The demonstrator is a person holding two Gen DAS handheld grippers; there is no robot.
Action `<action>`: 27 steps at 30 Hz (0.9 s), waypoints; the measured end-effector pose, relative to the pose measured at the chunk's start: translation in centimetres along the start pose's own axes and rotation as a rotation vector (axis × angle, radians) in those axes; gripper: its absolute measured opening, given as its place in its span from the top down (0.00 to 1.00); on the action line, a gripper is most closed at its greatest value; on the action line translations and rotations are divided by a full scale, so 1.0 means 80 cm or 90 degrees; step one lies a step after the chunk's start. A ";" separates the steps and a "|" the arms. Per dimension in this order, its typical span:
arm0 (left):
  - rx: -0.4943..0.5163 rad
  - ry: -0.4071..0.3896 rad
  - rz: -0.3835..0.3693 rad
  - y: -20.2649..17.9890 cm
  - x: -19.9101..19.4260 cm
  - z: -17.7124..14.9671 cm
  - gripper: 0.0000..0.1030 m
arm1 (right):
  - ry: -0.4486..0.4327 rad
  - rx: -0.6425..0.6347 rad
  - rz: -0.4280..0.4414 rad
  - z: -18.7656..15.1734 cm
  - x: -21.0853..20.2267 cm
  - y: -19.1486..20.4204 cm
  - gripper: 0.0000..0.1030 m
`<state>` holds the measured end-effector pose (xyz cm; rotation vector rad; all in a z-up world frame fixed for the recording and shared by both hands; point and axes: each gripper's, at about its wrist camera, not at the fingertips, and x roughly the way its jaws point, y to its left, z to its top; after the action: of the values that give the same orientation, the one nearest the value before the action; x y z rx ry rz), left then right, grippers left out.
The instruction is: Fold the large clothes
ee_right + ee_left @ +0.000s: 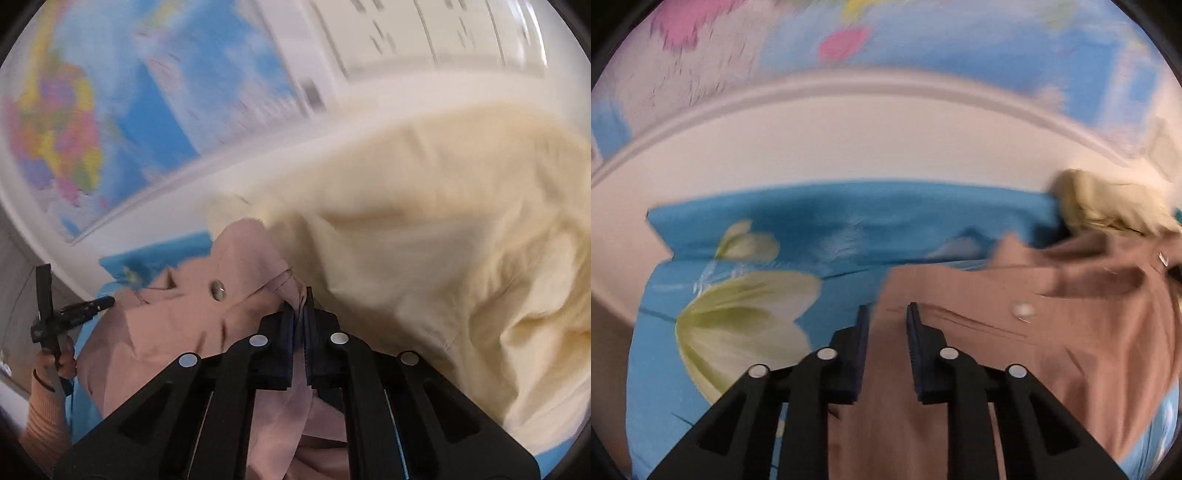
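Note:
A dusty-pink buttoned garment [1015, 332] lies spread on a blue floral bedsheet [720, 369]. My left gripper [886, 314] is open, its jaws apart over the garment's left edge, with pink cloth showing between them. My right gripper [300, 306] is shut on a fold of the pink garment [192, 314] and holds it up beside a cream garment [424, 240]. The left gripper also shows in the right wrist view [74, 306], held in a hand at the far left. The frames are blurred by motion.
The cream garment [1108, 203] is piled at the bed's far right. A white wall [849, 147] with a world map poster [92, 110] runs behind the bed. A white printed chart [424, 33] hangs further right.

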<state>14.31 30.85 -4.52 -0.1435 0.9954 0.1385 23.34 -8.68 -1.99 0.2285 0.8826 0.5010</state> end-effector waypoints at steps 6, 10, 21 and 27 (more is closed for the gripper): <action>-0.051 -0.039 -0.072 0.051 -0.033 -0.033 0.24 | -0.018 -0.011 0.049 -0.022 -0.045 0.001 0.13; -0.030 -0.049 -0.126 0.071 -0.069 -0.088 0.15 | 0.009 -0.040 0.097 -0.075 -0.082 -0.003 0.06; -0.042 -0.019 -0.250 0.038 -0.044 -0.179 0.07 | 0.079 -0.009 0.170 -0.167 -0.019 -0.003 0.31; -0.093 -0.004 -0.310 0.019 -0.064 -0.183 0.81 | 0.085 0.048 0.284 -0.166 -0.028 0.008 0.84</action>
<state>-0.73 29.38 -8.12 -0.5122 0.9185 -0.2347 11.55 -9.40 -8.43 0.4696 0.9842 0.9057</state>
